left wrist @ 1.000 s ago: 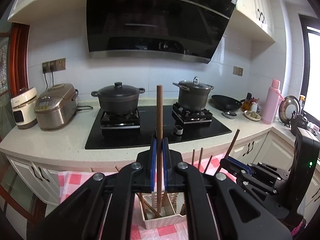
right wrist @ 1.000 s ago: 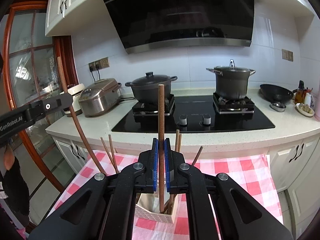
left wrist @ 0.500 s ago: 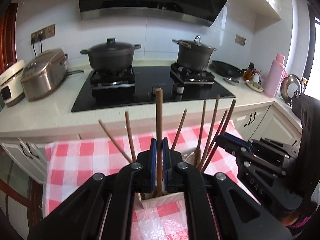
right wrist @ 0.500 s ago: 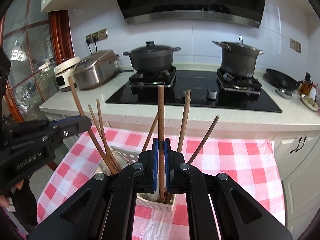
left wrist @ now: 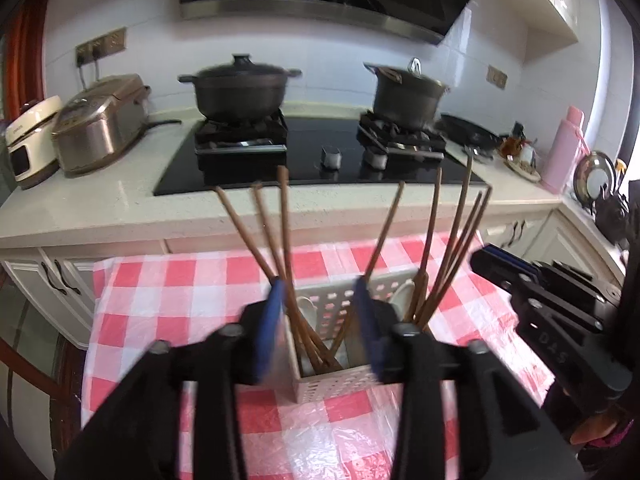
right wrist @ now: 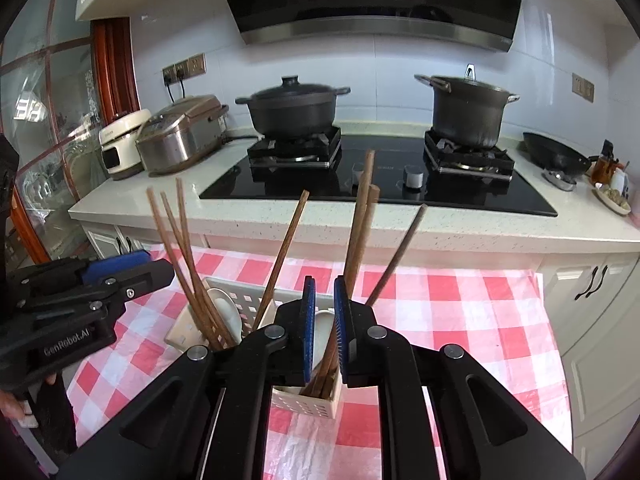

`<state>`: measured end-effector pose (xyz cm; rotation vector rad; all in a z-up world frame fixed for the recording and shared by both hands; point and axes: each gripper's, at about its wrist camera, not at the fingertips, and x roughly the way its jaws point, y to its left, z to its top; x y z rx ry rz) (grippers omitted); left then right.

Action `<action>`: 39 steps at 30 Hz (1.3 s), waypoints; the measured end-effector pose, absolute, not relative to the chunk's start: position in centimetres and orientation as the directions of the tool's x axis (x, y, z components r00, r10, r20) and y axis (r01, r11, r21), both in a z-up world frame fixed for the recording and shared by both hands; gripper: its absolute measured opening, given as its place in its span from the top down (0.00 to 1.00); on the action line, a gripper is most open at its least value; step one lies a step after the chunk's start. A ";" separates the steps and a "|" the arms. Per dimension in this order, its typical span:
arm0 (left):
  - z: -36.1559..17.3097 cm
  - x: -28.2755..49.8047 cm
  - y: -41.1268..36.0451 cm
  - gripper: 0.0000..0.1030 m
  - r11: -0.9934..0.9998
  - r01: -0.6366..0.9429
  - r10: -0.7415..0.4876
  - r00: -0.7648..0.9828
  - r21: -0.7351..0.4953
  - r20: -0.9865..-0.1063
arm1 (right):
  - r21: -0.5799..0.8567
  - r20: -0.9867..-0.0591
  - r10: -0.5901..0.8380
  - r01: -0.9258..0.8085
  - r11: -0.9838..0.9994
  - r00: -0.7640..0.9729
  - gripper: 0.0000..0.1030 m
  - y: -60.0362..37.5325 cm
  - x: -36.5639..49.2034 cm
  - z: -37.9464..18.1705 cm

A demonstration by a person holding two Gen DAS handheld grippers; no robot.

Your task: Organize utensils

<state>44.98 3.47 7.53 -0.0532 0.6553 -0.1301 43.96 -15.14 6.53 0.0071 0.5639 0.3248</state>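
Chopsticks (left wrist: 286,240) stand in a white perforated holder (left wrist: 340,384) on the red-and-white checked tablecloth (left wrist: 180,280), leaning outward in loose bunches. Left to right in the left wrist view: two rice cookers (left wrist: 100,120) on the counter, a lidded black pot (left wrist: 240,92) on the left burner, a taller pot (left wrist: 408,96) on the right burner, a pink bottle (left wrist: 568,148) far right. Left gripper (left wrist: 320,336) hangs over the holder, blue pads wide apart, gripping nothing; frame slightly blurred. Right gripper (right wrist: 322,336) sits over the holder's near compartment, pads a narrow gap apart, chopstick shafts passing behind the gap, not clamped. White spoons (right wrist: 228,312) lie in the holder's far compartments. In the right wrist view the left gripper is at the left edge, just beside the leftmost chopstick bunch.
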 end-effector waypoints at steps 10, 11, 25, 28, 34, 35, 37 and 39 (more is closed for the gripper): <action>9.9 37.9 4.2 0.05 1.000 0.029 -0.024 0.905 0.005 -0.425 | 0.144 -0.415 0.340 -0.308 0.940 0.844 0.54 -17.8 38.0 6.9; 9.8 37.0 4.2 0.05 0.999 0.033 -0.027 0.909 0.006 -0.415 | 0.146 -0.409 0.341 -0.308 0.940 0.847 0.49 -17.9 37.4 6.7; 5.8 26.6 2.9 0.05 0.999 0.006 0.006 0.947 0.038 -0.321 | 0.206 -0.299 0.409 -0.360 0.910 0.862 0.18 -18.9 28.0 4.4; 5.7 25.2 2.5 0.05 0.999 0.025 -0.013 0.948 0.034 -0.318 | 0.208 -0.291 0.402 -0.353 0.912 0.868 0.18 -19.3 27.0 4.1; 5.6 24.2 2.6 0.05 0.996 0.086 -0.087 0.932 -0.021 -0.353 | 0.170 -0.302 0.409 -0.374 0.912 0.861 0.18 -19.6 26.0 4.2; 5.5 24.1 2.6 0.05 0.996 0.083 -0.085 0.930 -0.023 -0.358 | 0.166 -0.304 0.410 -0.376 0.912 0.860 0.18 -19.5 26.0 4.2; 5.5 24.2 2.7 0.05 0.997 0.071 -0.077 0.928 -0.028 -0.364 | 0.150 -0.312 0.411 -0.383 0.911 0.856 0.18 -19.3 25.8 4.2; 5.4 24.2 2.8 0.05 0.997 0.065 -0.074 0.926 -0.037 -0.370 | 0.145 -0.320 0.411 -0.385 0.912 0.854 0.18 -19.2 25.7 4.1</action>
